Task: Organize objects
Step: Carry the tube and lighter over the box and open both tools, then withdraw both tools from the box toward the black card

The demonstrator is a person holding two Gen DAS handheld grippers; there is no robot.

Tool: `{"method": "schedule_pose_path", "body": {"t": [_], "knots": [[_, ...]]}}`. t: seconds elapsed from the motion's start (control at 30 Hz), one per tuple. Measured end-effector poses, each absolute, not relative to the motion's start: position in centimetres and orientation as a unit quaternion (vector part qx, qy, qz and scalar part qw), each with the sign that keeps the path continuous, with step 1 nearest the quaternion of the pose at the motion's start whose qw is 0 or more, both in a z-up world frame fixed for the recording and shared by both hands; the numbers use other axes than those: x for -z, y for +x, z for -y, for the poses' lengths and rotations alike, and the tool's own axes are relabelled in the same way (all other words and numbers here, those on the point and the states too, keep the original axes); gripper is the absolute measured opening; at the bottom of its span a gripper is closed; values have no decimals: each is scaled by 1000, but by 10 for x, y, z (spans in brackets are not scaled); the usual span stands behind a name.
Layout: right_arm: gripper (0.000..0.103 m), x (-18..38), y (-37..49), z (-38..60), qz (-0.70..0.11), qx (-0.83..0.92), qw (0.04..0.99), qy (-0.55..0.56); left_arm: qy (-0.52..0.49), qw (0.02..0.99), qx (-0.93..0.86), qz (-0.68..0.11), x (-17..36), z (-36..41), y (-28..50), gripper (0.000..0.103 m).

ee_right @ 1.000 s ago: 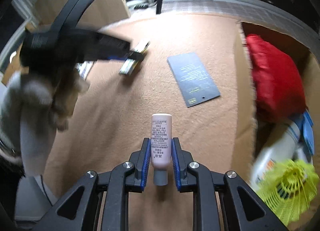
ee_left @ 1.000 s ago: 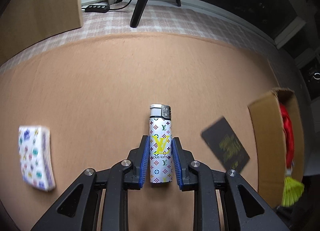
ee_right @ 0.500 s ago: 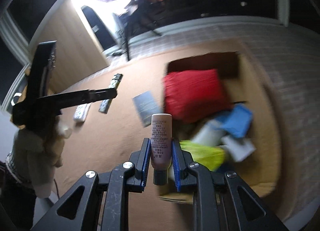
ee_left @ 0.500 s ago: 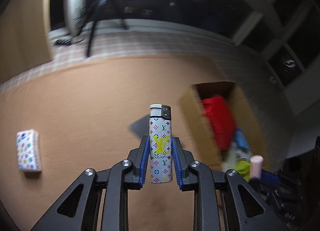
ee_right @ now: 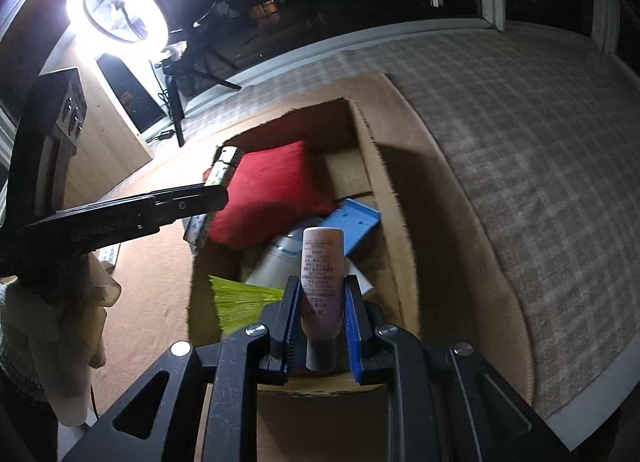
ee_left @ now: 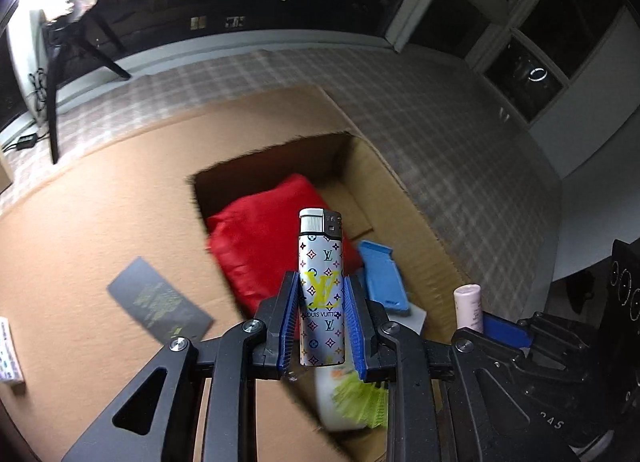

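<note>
Both tongs have swung over the box (ee_left: 404, 182): left (ee_left: 322, 326) pinching the lighter (ee_left: 321, 282), right (ee_right: 322, 326) the bottle (ee_right: 322, 274); drop-off probably next.

Cushion (ee_left: 260, 238) inside cardboard box (ee_left: 404, 198)

ring light (ee_right: 115, 10), tripod (ee_left: 54, 102), checked cloth (ee_right: 520, 134)

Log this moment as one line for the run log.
left gripper: holds lighter | right gripper: holds pink bottle | both over cardboard box | nothing released
</note>
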State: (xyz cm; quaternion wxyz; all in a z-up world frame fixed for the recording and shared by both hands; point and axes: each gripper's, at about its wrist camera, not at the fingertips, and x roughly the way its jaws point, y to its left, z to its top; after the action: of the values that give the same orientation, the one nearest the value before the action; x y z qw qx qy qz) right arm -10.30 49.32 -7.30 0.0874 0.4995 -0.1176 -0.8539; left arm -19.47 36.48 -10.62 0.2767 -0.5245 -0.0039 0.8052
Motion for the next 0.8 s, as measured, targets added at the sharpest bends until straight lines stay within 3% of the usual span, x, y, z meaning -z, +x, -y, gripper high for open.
{"method": "schedule_pose_path", "body": {"t": [0.17, 0.27, 0.3, 0.8], "knots": [[20, 75, -103, -500, 117, 853, 88, 501, -524, 291, -800, 1, 107, -379, -197, 25], [46, 74, -103, -503, 118, 854, 88, 500, -520, 286, -805, 4, 102, -381, -197, 42], [51, 72, -102, -504, 120, 856, 86, 495, -517, 287, -806, 2, 100, -381, -197, 42], [52, 57, -106, -481, 126, 859, 123, 480, -496, 236, -836, 0, 80, -307, -183, 42]]}}
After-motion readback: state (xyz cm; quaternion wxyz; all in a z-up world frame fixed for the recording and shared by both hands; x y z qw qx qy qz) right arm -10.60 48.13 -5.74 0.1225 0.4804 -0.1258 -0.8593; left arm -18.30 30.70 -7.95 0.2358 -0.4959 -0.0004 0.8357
